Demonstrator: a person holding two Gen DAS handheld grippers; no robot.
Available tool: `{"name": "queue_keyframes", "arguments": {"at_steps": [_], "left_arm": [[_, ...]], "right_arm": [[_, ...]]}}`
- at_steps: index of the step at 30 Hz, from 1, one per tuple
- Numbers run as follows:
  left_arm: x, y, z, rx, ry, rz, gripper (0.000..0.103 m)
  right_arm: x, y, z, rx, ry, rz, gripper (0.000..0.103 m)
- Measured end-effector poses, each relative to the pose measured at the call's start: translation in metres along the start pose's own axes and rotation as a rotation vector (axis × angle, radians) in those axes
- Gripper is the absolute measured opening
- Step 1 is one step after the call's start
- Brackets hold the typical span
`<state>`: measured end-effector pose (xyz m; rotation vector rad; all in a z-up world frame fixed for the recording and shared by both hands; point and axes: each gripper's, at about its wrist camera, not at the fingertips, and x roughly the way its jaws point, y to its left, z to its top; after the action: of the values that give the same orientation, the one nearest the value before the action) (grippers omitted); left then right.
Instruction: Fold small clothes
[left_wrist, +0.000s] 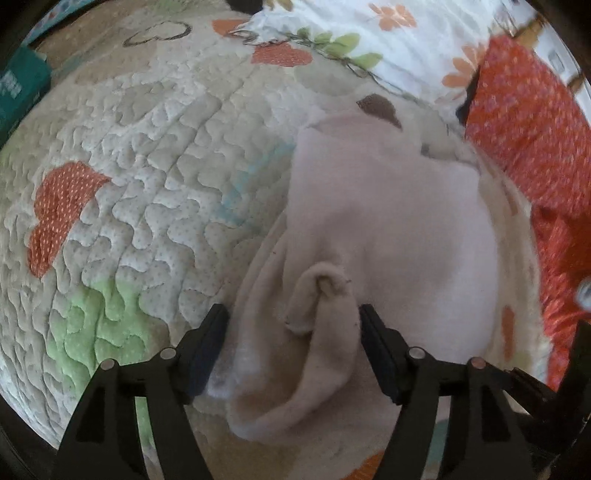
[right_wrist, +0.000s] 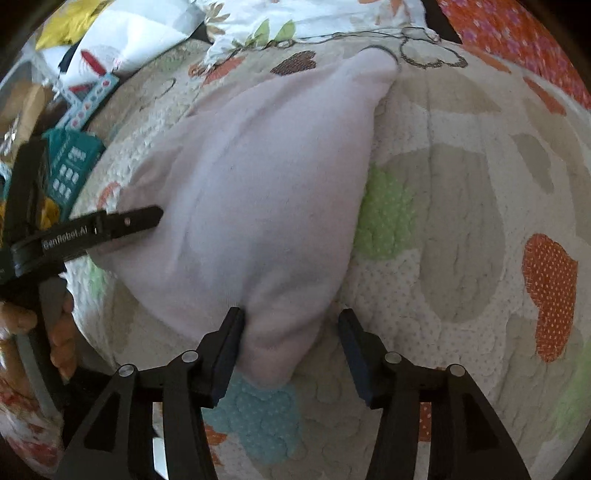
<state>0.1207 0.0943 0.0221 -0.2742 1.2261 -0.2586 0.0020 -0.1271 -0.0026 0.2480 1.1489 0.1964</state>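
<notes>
A small pale pink fleece garment (left_wrist: 388, 229) lies on the quilted bedspread. In the left wrist view my left gripper (left_wrist: 293, 321) is open, its jaws either side of a bunched fold of the garment near its lower edge. In the right wrist view the same garment (right_wrist: 266, 177) spreads out ahead; my right gripper (right_wrist: 291, 325) is open, with a corner of the garment lying between its jaws against the left finger (right_wrist: 231, 343). The left gripper (right_wrist: 110, 225) shows at the garment's left edge in the right wrist view.
The quilt (left_wrist: 147, 166) has orange, green and blue patches. A red-orange dotted cloth (left_wrist: 528, 125) lies to the right, a floral white sheet (left_wrist: 351, 33) beyond. A teal box (right_wrist: 72, 166) and other items sit at the bed's left edge.
</notes>
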Motion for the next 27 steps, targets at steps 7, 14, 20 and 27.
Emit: {"name": "queue_keyframes", "arguments": {"at_steps": [7,14,20,27], "left_arm": [[-0.006,0.011,0.004,-0.062,0.001,-0.072,0.071],[0.001,0.002,-0.016,-0.009,-0.015,-0.027,0.071],[0.000,0.006,-0.016,-0.022,-0.011,-0.036,0.071],[-0.004,-0.007,-0.014,0.025,-0.020,-0.052,0.071]], "right_arm": [[-0.039,0.029,0.073,-0.049,-0.169,-0.045,0.051],[0.058,0.109,0.160,-0.242,0.016,-0.019,0.049],[0.142,0.149,0.208,-0.380,0.112,-0.232,0.050],[0.127,0.147,0.246,-0.324,0.016,-0.383,0.064]]}}
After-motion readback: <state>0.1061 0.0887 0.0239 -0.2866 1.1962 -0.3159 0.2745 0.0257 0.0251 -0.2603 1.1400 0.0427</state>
